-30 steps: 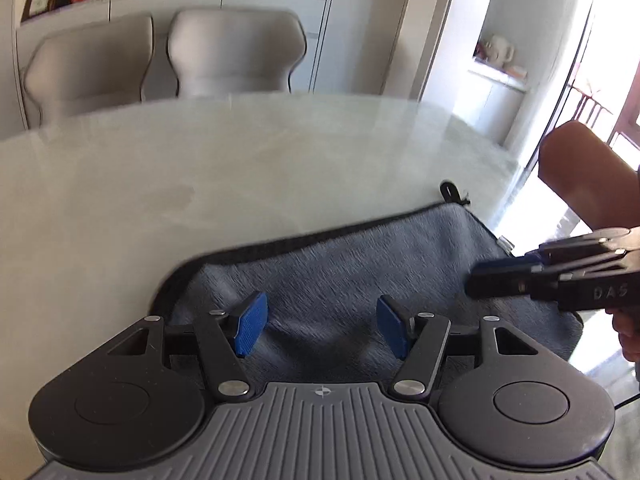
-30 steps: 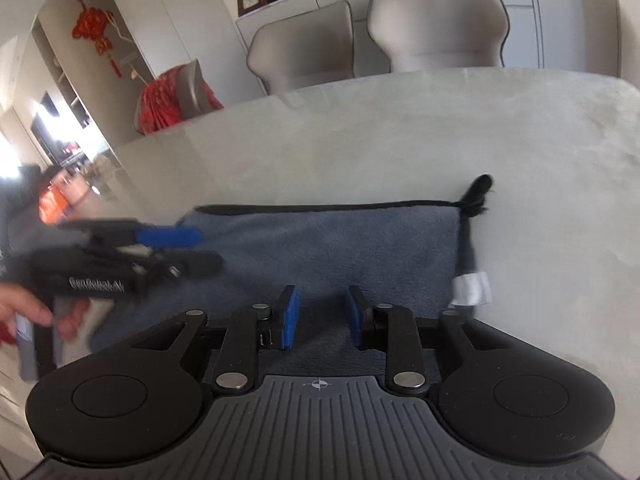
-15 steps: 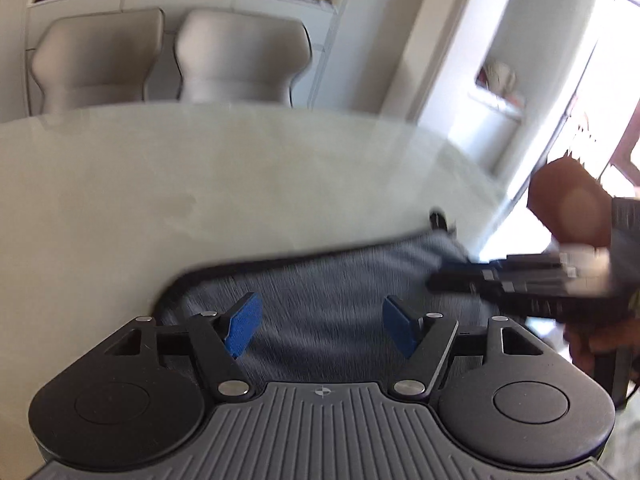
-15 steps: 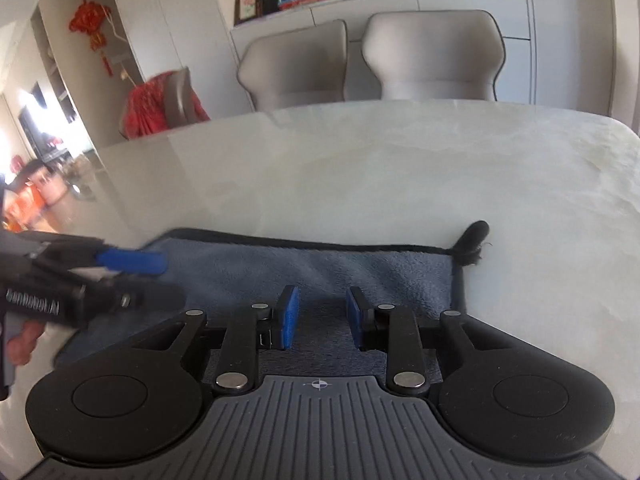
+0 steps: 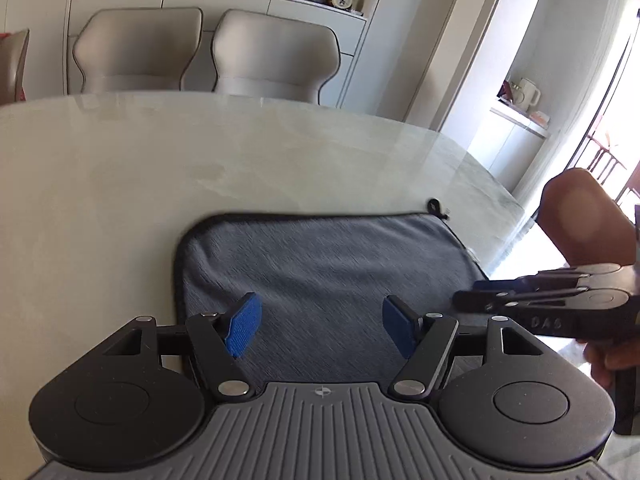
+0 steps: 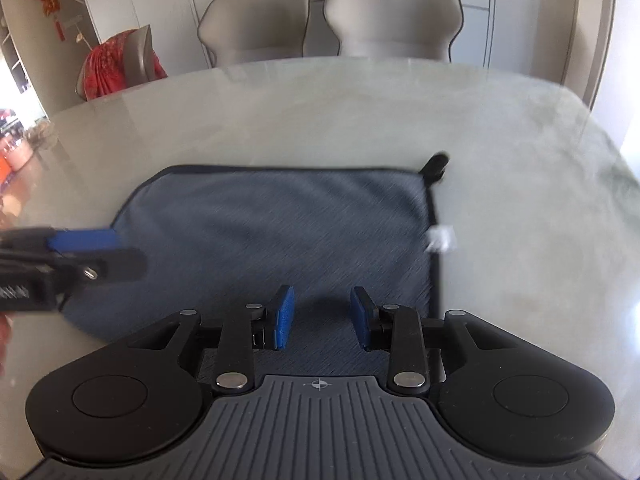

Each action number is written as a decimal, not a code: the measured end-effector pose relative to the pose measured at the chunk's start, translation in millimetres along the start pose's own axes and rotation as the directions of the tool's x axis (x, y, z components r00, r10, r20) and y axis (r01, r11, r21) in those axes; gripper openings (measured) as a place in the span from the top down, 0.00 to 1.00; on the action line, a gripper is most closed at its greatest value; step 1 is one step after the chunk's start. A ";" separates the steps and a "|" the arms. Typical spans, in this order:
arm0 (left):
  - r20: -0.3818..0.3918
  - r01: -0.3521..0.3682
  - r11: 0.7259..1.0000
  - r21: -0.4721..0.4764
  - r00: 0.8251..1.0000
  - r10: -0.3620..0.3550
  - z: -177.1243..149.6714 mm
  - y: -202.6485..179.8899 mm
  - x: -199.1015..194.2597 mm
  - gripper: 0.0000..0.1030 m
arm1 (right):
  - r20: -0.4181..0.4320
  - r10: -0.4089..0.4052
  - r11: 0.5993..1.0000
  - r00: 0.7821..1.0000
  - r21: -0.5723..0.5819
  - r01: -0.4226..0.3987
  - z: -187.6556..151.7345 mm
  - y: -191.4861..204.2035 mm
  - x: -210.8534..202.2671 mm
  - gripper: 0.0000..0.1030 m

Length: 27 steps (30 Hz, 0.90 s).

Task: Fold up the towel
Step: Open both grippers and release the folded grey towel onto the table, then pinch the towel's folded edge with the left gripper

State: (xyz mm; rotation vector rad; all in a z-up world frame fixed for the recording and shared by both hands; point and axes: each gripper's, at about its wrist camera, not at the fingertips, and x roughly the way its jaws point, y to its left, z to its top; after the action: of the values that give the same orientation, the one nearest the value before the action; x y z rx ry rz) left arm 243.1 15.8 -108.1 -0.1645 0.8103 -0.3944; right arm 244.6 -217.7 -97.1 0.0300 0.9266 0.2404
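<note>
A grey-blue towel [image 5: 320, 264] with black edging lies flat on the pale marble table [image 5: 120, 184]; it also shows in the right wrist view [image 6: 280, 232]. A black loop [image 6: 437, 164] sits at its far right corner and a white tag [image 6: 442, 237] on its right edge. My left gripper [image 5: 318, 330] is open and empty above the towel's near left part. My right gripper [image 6: 322, 316] is open and empty above the towel's near right part. Each gripper shows side-on in the other's view, the right one [image 5: 480, 296] and the left one [image 6: 100, 248].
Two grey chairs [image 5: 208, 56] stand behind the table's far edge, with a cabinet behind them. A chair draped in red cloth [image 6: 116, 64] stands at the far left. The table's right edge [image 5: 504, 208] lies close to the towel. My bare arm [image 5: 584, 216] is at right.
Both grippers have lifted and drawn back, so more of the towel shows. The right gripper's jaws have opened wider. The towel lies flat as before.
</note>
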 end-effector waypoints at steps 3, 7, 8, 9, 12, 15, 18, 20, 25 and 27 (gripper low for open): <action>-0.026 -0.026 1.000 -0.013 0.999 0.025 -13.3 -2.3 5.2 0.31 | -0.016 -0.045 0.997 0.999 -0.065 0.043 -9.3 12.9 -4.1 0.62; -0.030 -0.064 0.998 0.015 0.997 0.064 -15.4 -2.5 6.2 0.31 | -0.038 -0.079 0.995 0.996 -0.071 0.077 -7.8 17.3 -2.9 0.58; -0.032 -0.085 0.996 0.019 0.996 0.085 -14.7 -1.6 6.1 0.31 | -0.044 -0.092 0.994 0.995 -0.070 0.088 -7.6 15.7 -3.5 0.55; -0.033 -0.108 0.994 0.017 0.994 0.108 -14.0 0.4 6.0 0.31 | -0.048 -0.104 0.992 0.993 -0.072 0.100 -7.6 14.3 -4.0 0.54; -0.035 -0.148 0.989 -0.003 0.988 0.148 -13.4 10.3 1.5 0.31 | -0.054 -0.136 0.988 0.989 -0.079 0.131 -9.7 12.9 -3.3 0.45; -0.033 -0.174 0.985 -0.010 0.984 0.174 -9.8 16.8 -3.4 0.31 | -0.053 -0.146 0.986 0.988 -0.083 0.142 -10.1 11.3 -5.0 0.45; -0.017 -0.231 0.973 -0.027 0.973 0.231 -4.0 18.8 -10.4 0.31 | -0.052 -0.154 0.984 0.987 -0.096 0.149 -9.0 10.7 -6.2 0.45; -0.021 -0.246 0.967 -0.064 0.969 0.245 2.6 24.4 -13.3 0.23 | -0.051 -0.154 0.984 0.987 -0.097 0.149 -9.0 10.6 -6.2 0.45; -0.081 -0.304 0.945 -0.122 0.952 0.296 9.3 37.8 -9.0 0.23 | -0.051 -0.152 0.985 0.987 -0.095 0.147 -9.5 9.7 -6.0 0.45; -0.108 -0.311 0.938 -0.150 0.949 0.297 10.1 42.8 -6.7 0.23 | -0.051 -0.151 0.985 0.987 -0.094 0.146 -10.1 9.3 -5.8 0.45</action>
State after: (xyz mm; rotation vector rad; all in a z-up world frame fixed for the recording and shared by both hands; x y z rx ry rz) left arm 258.2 57.6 -109.1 -0.1746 0.9359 -0.0403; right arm 231.5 -210.6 -97.4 -0.1294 0.9701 0.1449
